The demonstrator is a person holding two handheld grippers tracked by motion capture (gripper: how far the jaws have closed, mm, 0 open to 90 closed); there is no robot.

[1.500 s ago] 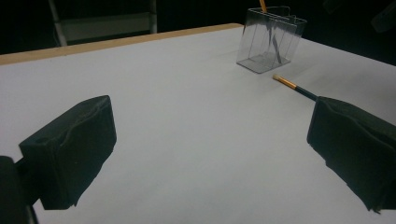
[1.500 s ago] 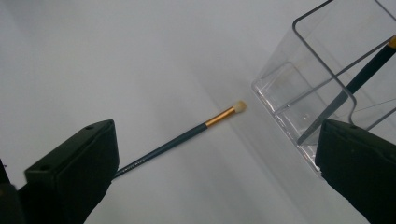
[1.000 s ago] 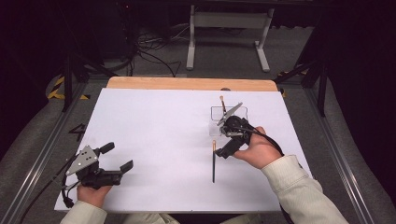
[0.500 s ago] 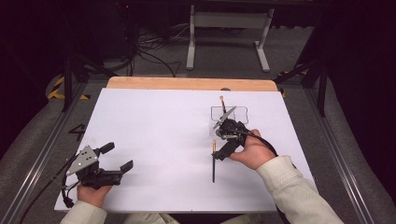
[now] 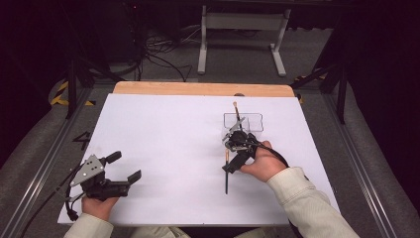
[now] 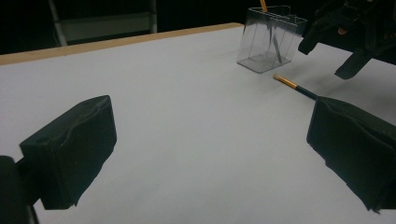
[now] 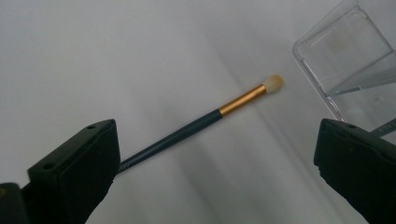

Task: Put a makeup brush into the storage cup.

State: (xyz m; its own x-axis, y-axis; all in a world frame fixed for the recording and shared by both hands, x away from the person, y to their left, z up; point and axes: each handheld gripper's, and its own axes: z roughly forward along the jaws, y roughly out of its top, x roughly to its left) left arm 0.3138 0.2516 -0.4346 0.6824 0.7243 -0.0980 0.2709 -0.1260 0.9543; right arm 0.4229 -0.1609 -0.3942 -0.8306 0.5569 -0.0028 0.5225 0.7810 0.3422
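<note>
A slim makeup brush [image 5: 226,173] with a dark blue handle, gold ferrule and pale tip lies flat on the white table. My right gripper [image 5: 234,158] hovers just over its tip end, open. In the right gripper view the brush [image 7: 187,130] runs between the spread jaws of the right gripper [image 7: 215,140], apart from both. Just beyond stands a clear plastic holder [image 5: 243,122] with another brush [image 5: 236,107] upright in it. My left gripper [image 5: 125,166] rests open near the front left with nothing in it; its own view, past the gripper [image 6: 210,126], takes in the brush [image 6: 294,86] and holder [image 6: 271,39].
A white sheet [image 5: 163,144] covers the table, with a wooden strip [image 5: 198,89] at the far edge. The right gripper [image 6: 355,37] appears in the left gripper view beside the holder. A metal stand [image 5: 242,29] and cables lie on the floor beyond.
My right gripper has shifted slightly left and toward the person, coming down over the brush's tip end. The brush and the left gripper have stayed put.
</note>
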